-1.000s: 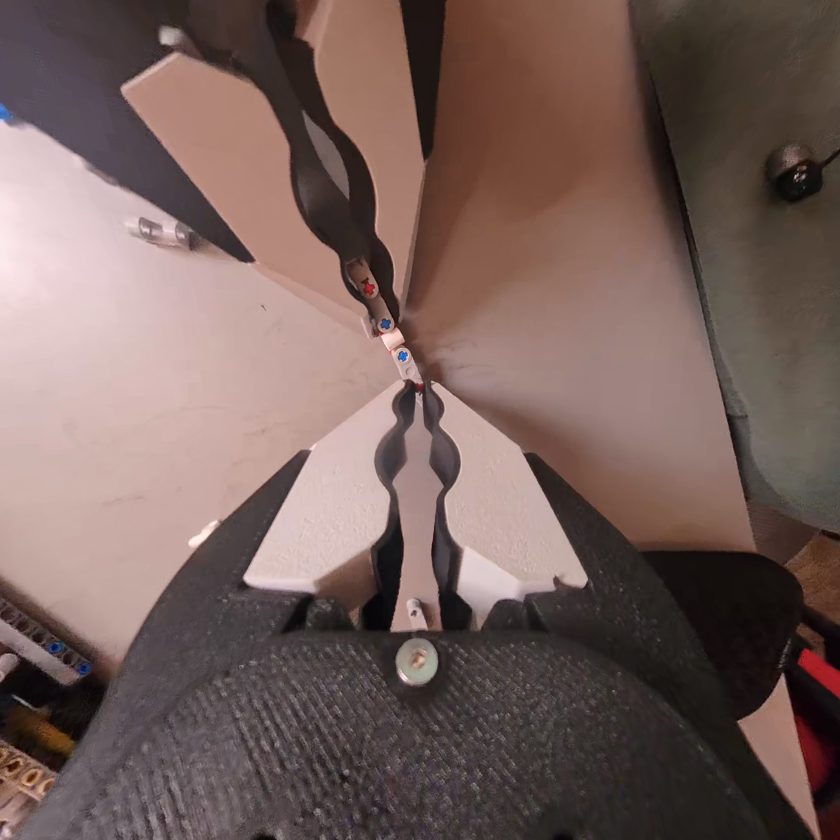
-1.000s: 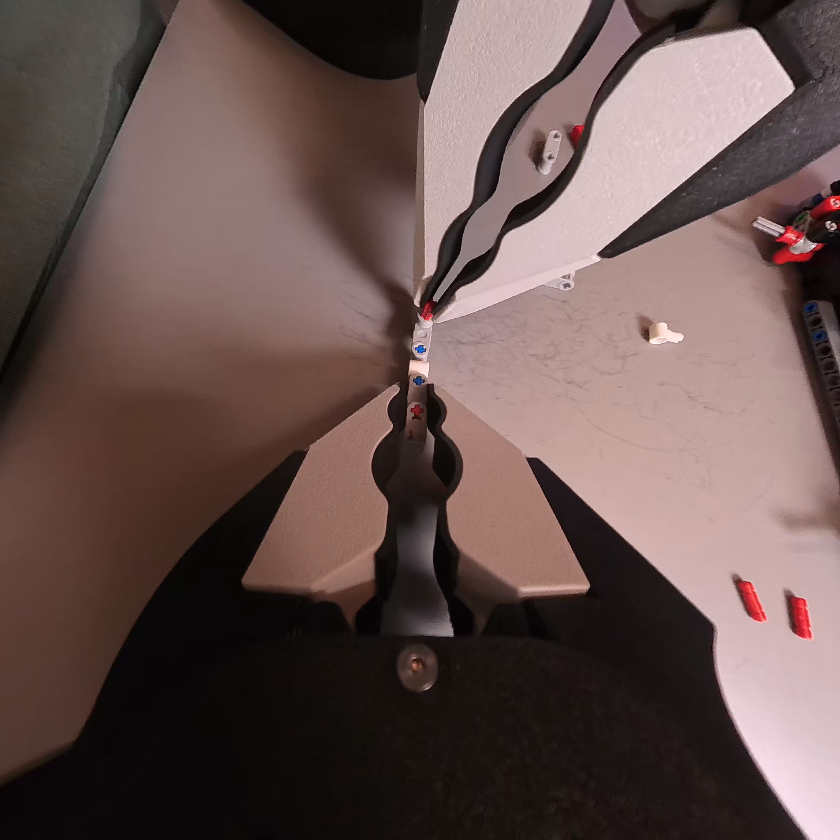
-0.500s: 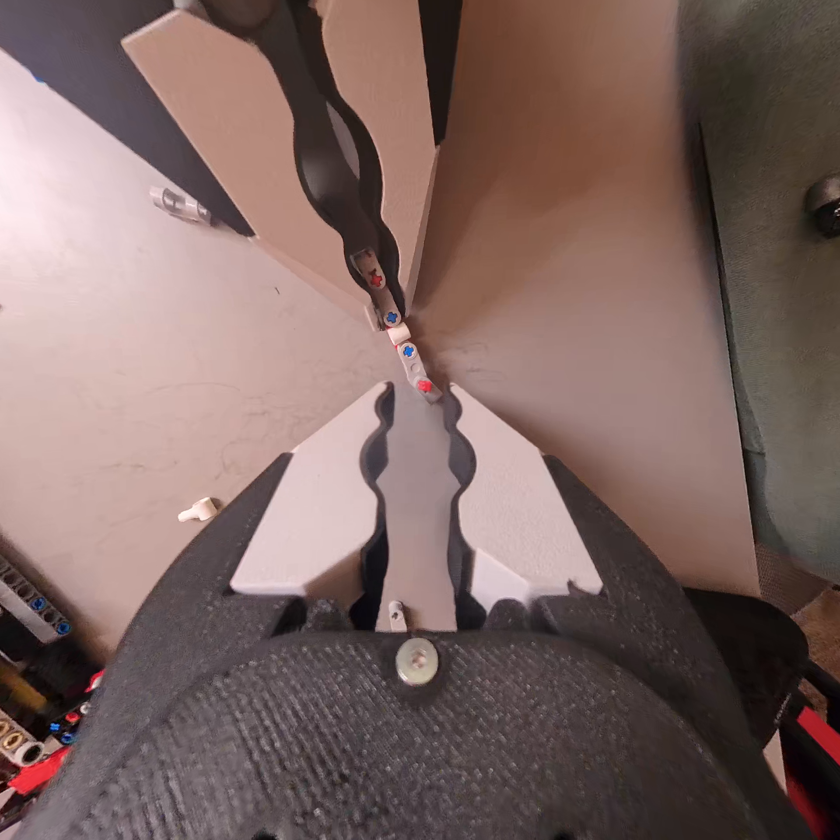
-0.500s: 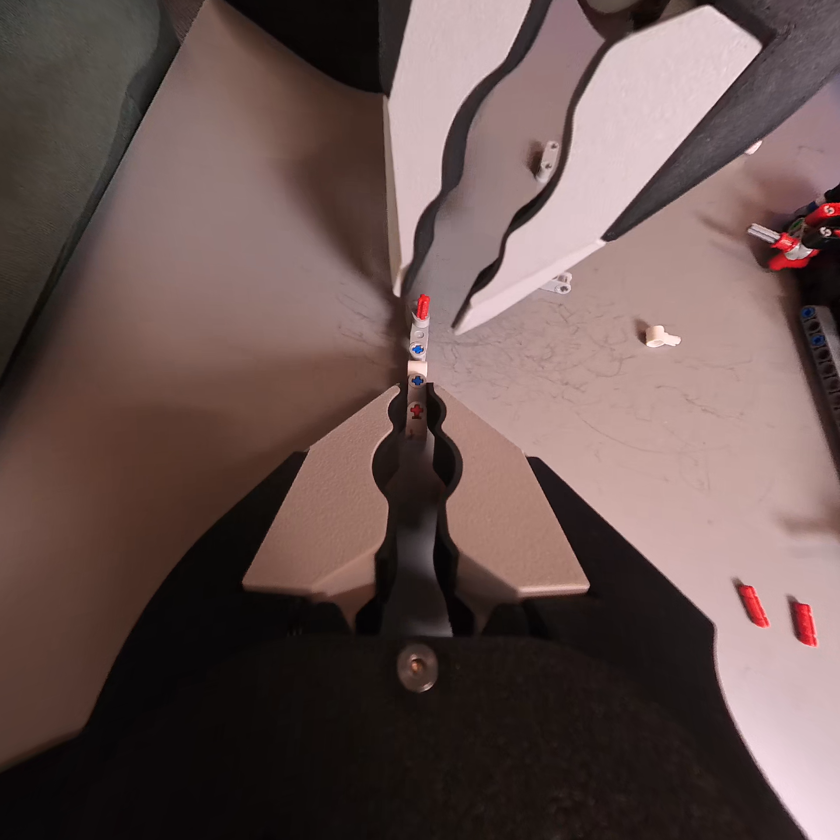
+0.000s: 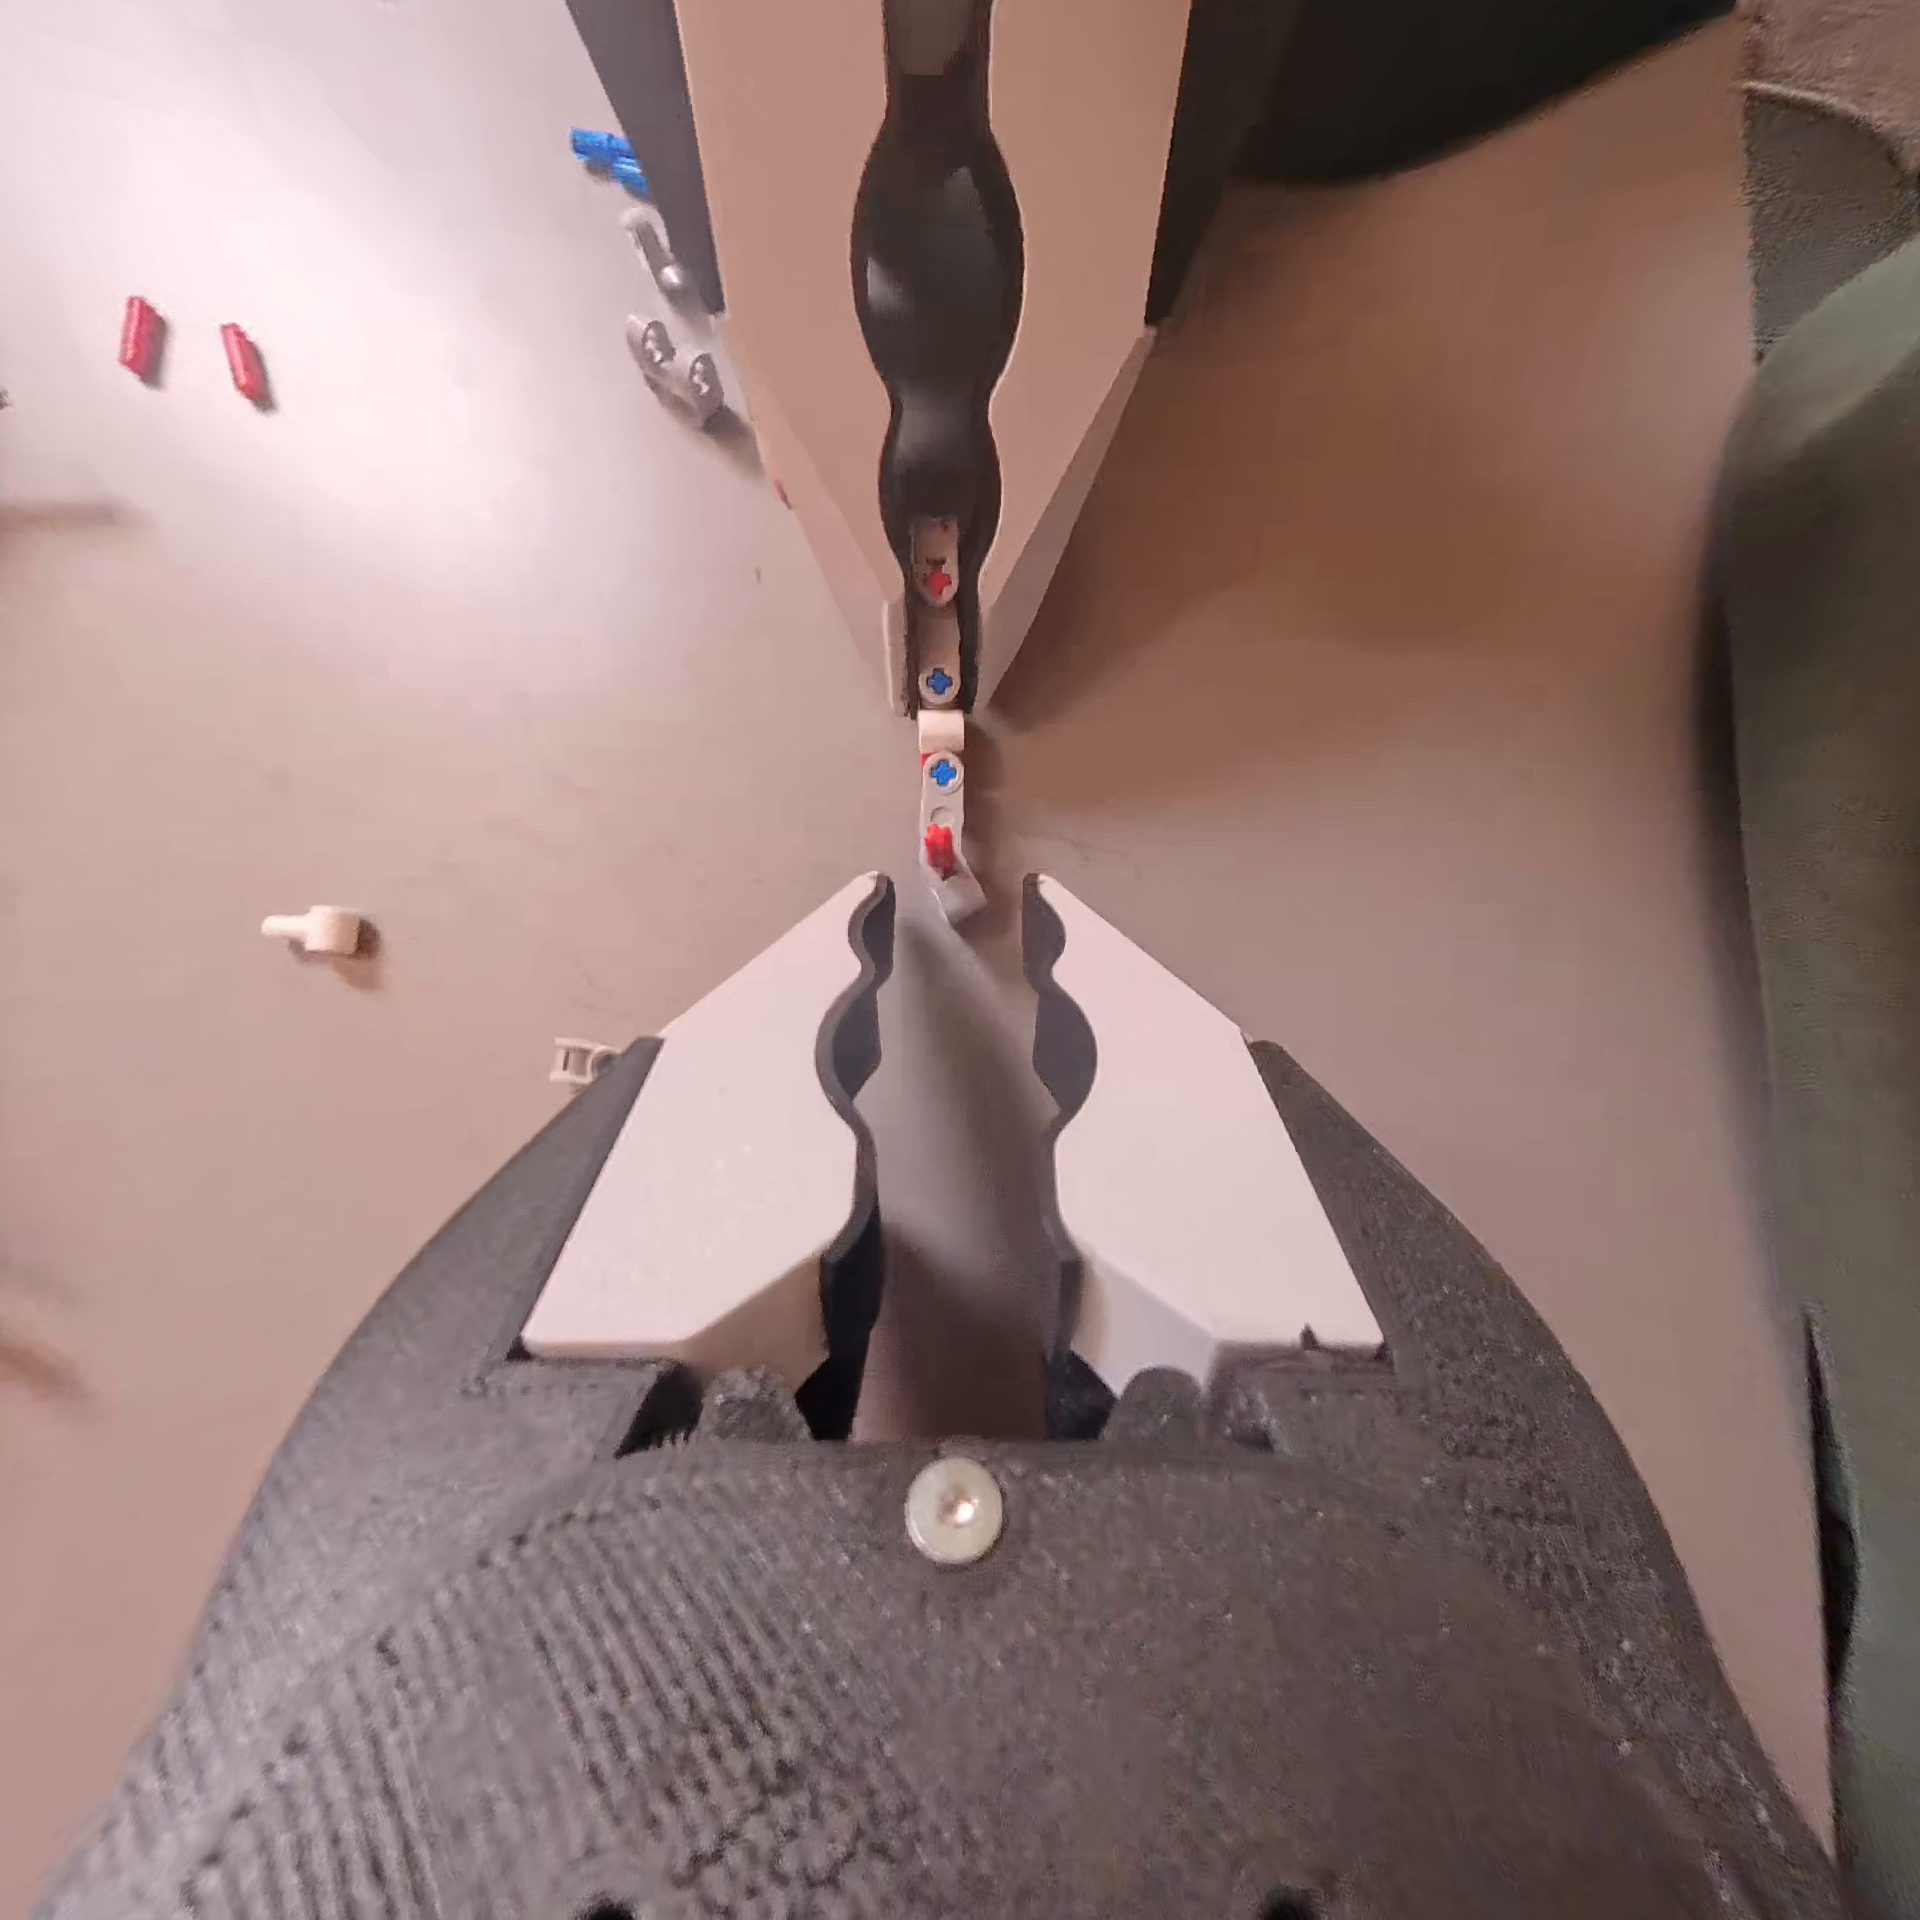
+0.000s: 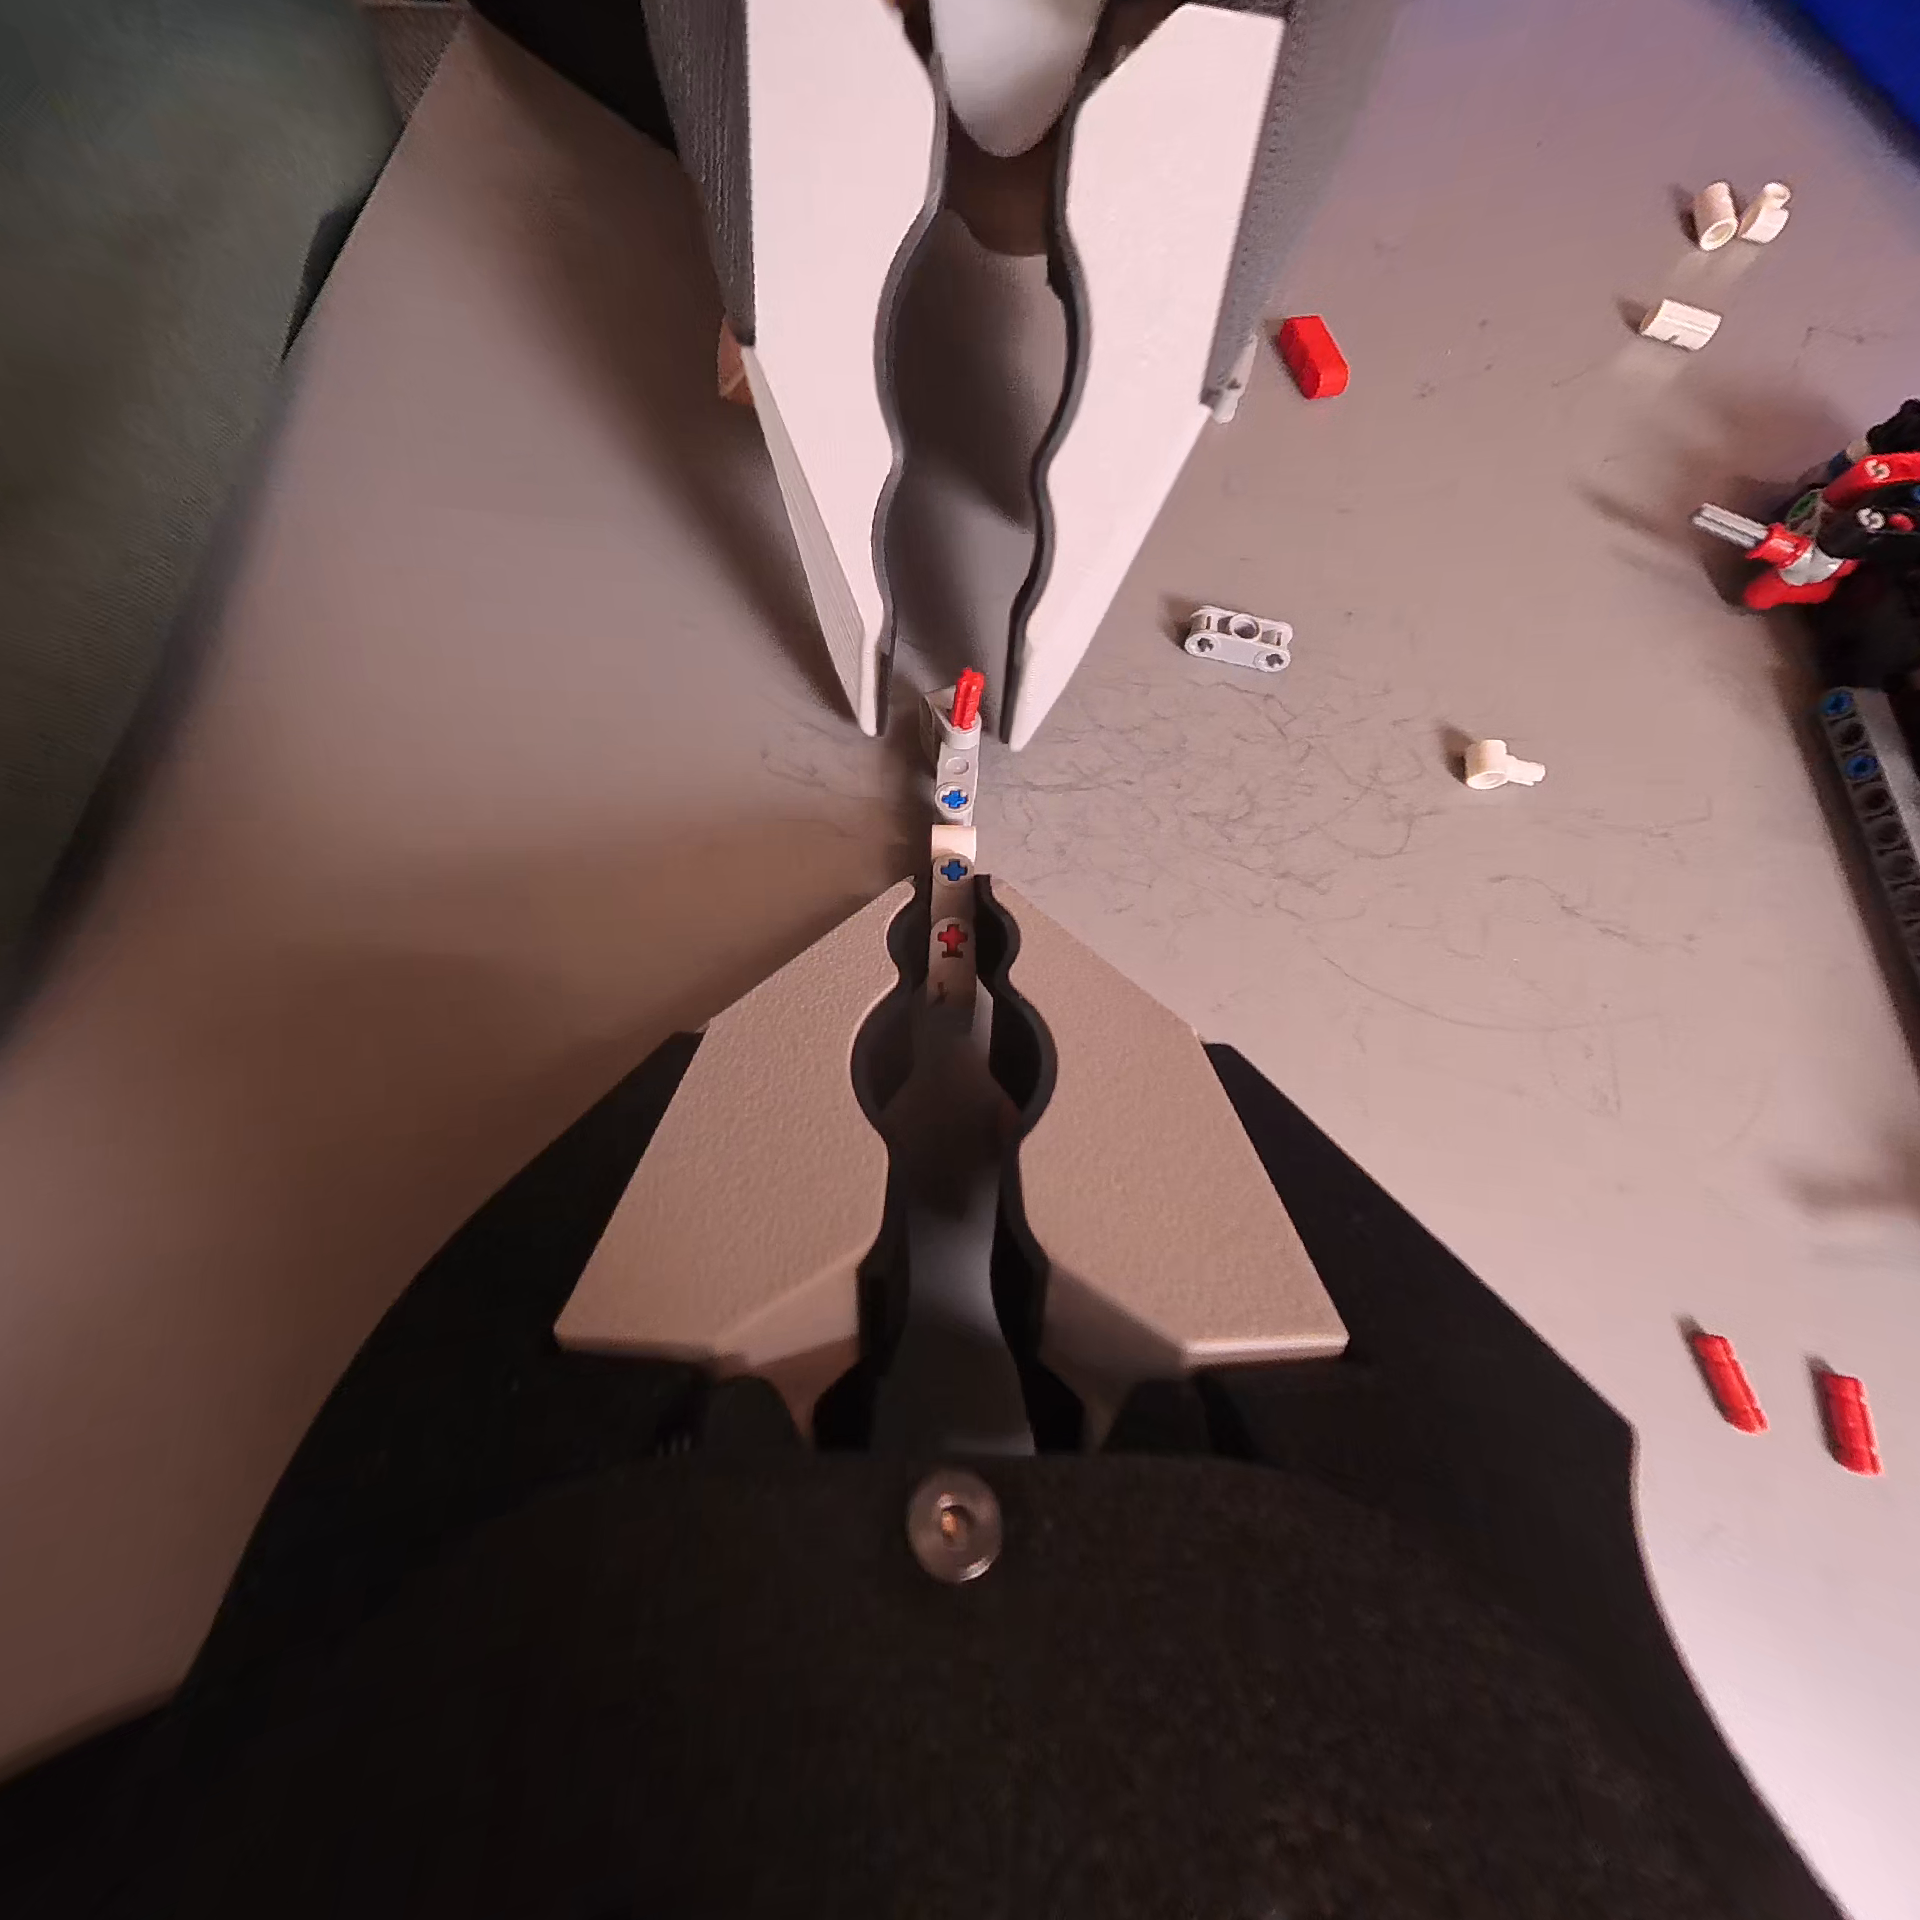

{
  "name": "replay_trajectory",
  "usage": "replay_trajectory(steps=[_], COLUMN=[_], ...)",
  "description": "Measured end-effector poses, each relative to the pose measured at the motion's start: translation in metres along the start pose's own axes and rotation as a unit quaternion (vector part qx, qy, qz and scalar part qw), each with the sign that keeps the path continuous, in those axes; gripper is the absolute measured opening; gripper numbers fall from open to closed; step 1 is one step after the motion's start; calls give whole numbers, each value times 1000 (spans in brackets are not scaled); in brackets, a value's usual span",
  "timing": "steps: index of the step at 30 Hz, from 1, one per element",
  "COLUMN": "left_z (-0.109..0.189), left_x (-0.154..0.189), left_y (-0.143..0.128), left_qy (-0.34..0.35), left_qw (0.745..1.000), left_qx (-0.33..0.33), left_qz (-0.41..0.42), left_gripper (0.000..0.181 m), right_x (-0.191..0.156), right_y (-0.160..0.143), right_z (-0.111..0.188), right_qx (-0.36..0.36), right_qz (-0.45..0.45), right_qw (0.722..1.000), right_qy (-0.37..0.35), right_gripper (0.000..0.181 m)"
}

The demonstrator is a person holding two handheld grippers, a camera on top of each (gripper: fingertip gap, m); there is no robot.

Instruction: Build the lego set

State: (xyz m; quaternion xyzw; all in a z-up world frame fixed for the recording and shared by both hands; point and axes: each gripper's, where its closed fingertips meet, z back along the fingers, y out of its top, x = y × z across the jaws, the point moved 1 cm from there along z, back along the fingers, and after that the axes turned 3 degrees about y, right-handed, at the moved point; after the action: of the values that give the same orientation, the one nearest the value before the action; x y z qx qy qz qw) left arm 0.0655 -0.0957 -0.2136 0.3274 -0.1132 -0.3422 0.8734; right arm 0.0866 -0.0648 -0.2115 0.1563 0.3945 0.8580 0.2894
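A small grey lego assembly (image 6: 956, 774) of linked short beams with blue and red cross pins hangs over the table. My right gripper (image 6: 951, 883) is shut on its near end, with the red pin between the pads. In the left wrist view the assembly (image 5: 943, 800) sticks out from the right gripper (image 5: 935, 707) toward me. My left gripper (image 5: 956, 894) is open, and the assembly's free end with a red pin lies between its tips without being held. The left gripper (image 6: 943, 727) faces the right one head on.
Loose parts lie on the pale table: a grey three-hole beam (image 6: 1236, 636), a white connector (image 6: 1496, 769), a red brick (image 6: 1314, 355), two red pins (image 6: 1725, 1397), white pieces (image 6: 1714, 218). A partly built red and black model (image 6: 1829, 540) and a long beam (image 6: 1870, 810) sit at the right edge. Only a small space, under 4 cm, lies between the two pairs of fingers.
My left gripper was shut on the assembly's far end and has opened and let it go. It has swung round in line with the right gripper, which still holds the assembly.
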Motion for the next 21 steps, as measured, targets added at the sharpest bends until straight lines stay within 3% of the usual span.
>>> replay_trajectory(steps=[4,14,21], left_z=[-3,0,-1], left_x=[1,8,4], left_y=[-1,-4,-4], left_qy=[17,-30,-48], left_qw=[999,993,992], left_qx=[23,42,51], left_qz=[-18,-107,-102], left_gripper=[10,7,7], right_x=[-1,-6,-5], right_y=[0,1,1], right_z=[0,-3,-4], right_qx=[1,-20,-28], right_qz=[2,20,6], right_qw=[1000,998,998], right_qy=[10,63,60], right_gripper=[6,6,6])
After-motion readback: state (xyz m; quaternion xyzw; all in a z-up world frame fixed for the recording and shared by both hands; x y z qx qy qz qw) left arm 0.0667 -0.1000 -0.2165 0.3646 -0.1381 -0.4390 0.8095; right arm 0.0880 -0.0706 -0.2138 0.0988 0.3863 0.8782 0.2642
